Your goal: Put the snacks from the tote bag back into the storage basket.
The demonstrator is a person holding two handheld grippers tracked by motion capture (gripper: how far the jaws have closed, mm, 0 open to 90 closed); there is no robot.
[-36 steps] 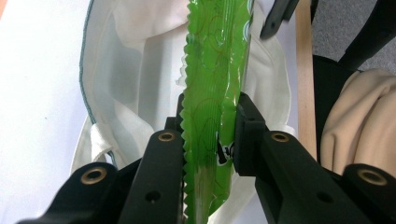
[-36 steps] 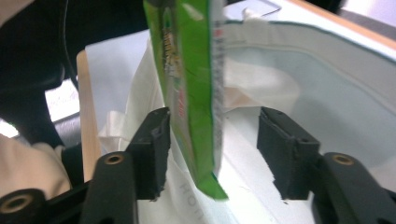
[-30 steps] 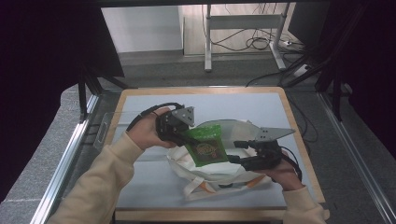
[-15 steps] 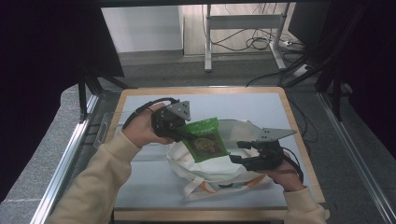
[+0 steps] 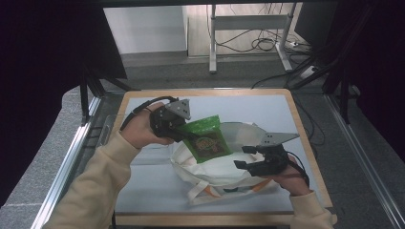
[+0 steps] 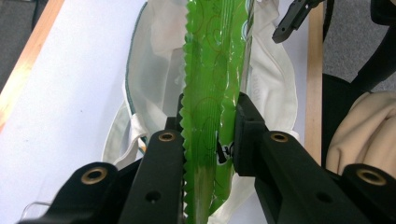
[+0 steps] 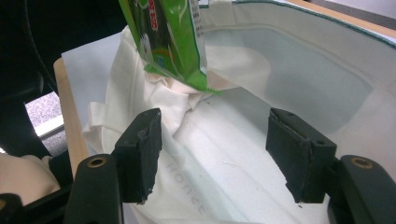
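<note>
Here my left tool (image 5: pixel 184 133) is clenched on the green snack packet (image 5: pixel 206 138), gripping it by its crimped, saw-toothed edge; in the left gripper view the two black jaws press the packet (image 6: pixel 212 93) flat from either side, seen edge-on. I hold the packet tilted in the air, its lower end over the open mouth of the cream cloth tote bag (image 5: pixel 217 174), which lies slumped on the pale table (image 5: pixel 143 191). My right tool (image 5: pixel 246 157) sits at the right side of the bag, jaws spread wide and grasping nothing: in the right gripper view both pads stand well apart over the bag's pale lining (image 7: pixel 243 154), with the packet's bottom corner (image 7: pixel 170 37) hanging just above and beyond them, not touching either pad. The bag's handles (image 5: pixel 200 191) trail toward my side of the table. The cream sleeve (image 5: pixel 102 176) of my left arm reaches in from the lower left.
</note>
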